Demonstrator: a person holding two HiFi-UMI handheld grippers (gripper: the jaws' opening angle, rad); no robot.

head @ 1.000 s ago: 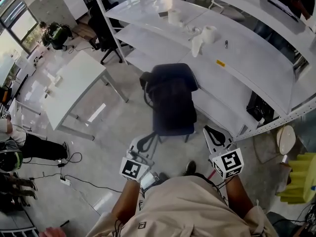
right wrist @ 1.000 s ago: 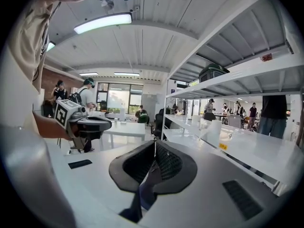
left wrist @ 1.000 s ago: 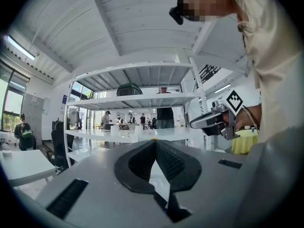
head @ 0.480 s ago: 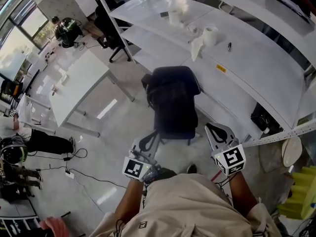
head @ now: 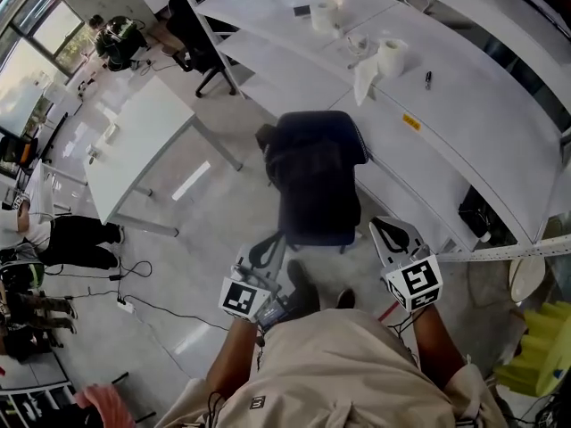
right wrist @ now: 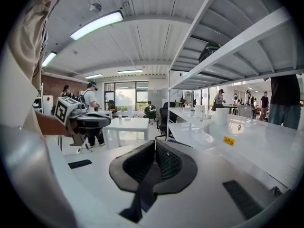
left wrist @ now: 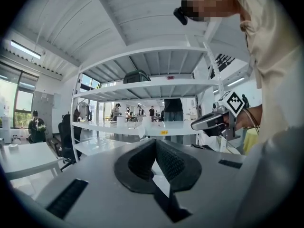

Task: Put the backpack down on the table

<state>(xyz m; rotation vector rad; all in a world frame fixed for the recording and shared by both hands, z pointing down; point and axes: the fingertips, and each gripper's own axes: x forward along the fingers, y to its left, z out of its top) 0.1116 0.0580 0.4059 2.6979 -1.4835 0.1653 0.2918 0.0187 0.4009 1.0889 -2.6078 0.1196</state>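
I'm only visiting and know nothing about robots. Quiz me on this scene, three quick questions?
1. True or false: the left gripper and the right gripper both have their fingers shut with nothing between them.
2. Which stands on the white table by the pen? A) a paper roll B) a laptop C) a kettle
3. Fill in: the dark backpack rests on a ____.
Key: 1 true; 2 A; 3 chair.

- Long white shelf (head: 464, 105), far right: paper roll (head: 390, 56), second roll (head: 323, 14), marker (head: 428, 79).
- White table (head: 134, 150), left.
- Floor (head: 214, 239): chair (head: 312, 228), cables (head: 143, 306) near left.
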